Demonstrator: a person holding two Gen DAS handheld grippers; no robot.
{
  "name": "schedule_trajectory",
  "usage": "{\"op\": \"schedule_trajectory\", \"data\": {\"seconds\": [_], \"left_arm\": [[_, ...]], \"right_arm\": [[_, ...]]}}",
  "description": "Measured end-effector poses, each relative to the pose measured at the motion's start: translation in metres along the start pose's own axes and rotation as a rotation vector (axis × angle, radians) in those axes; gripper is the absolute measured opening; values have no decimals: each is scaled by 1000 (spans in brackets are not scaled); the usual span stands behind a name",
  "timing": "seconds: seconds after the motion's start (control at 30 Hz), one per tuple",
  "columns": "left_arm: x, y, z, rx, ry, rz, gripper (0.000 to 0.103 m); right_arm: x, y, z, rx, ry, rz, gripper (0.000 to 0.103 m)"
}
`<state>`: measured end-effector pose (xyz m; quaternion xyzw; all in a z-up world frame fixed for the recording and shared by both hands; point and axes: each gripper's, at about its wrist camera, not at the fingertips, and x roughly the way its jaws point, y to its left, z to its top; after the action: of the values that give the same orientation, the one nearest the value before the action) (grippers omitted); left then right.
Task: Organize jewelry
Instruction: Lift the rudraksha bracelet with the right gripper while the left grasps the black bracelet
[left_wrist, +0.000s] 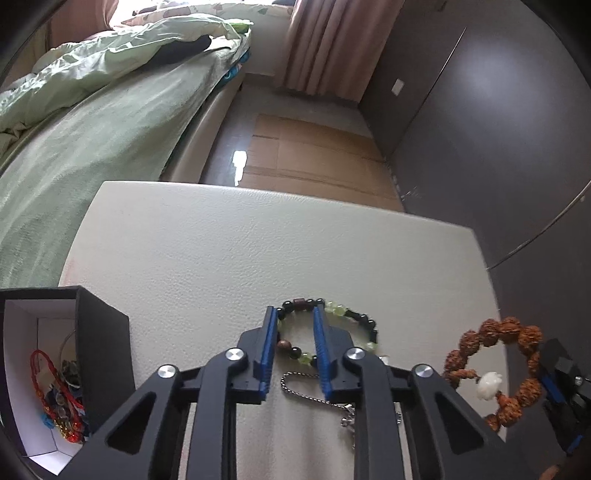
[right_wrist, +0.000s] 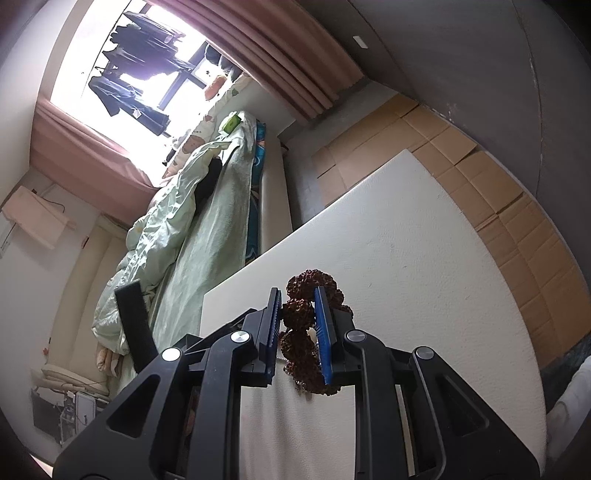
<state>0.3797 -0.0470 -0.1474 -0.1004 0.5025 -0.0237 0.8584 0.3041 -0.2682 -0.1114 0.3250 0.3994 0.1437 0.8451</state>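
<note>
A green-and-black bead bracelet lies on the white table, with a silver ball chain just nearer. My left gripper is open, its blue fingers astride the bracelet's left part. A brown rough-bead bracelet with one white bead hangs at the right, held by my right gripper. In the right wrist view my right gripper is shut on that brown bracelet, above the table. A black box at the left holds red and mixed jewelry.
A bed with green bedding stands beyond the table's left side. Flattened cardboard covers the floor past the far edge. A dark wall runs along the right. The black box's lid lies on the bed.
</note>
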Motion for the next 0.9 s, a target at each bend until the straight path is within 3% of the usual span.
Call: {"op": "schedule_trajectory", "data": {"seconds": [0.13, 0.3, 0.47, 0.9], "left_arm": [[11, -2, -1, 28, 29, 48, 16], [14, -4, 0, 58, 41, 98, 6], [12, 4, 5, 40, 58, 61, 5], [-101, -2, 20, 90, -109, -21, 5]], "right_arm": [[0, -1, 1, 3, 5, -2, 19], [-1, -5, 1, 13, 9, -1, 19], [0, -3, 1, 13, 15, 4, 19], [-5, 26, -3, -61, -13, 137, 19]]}}
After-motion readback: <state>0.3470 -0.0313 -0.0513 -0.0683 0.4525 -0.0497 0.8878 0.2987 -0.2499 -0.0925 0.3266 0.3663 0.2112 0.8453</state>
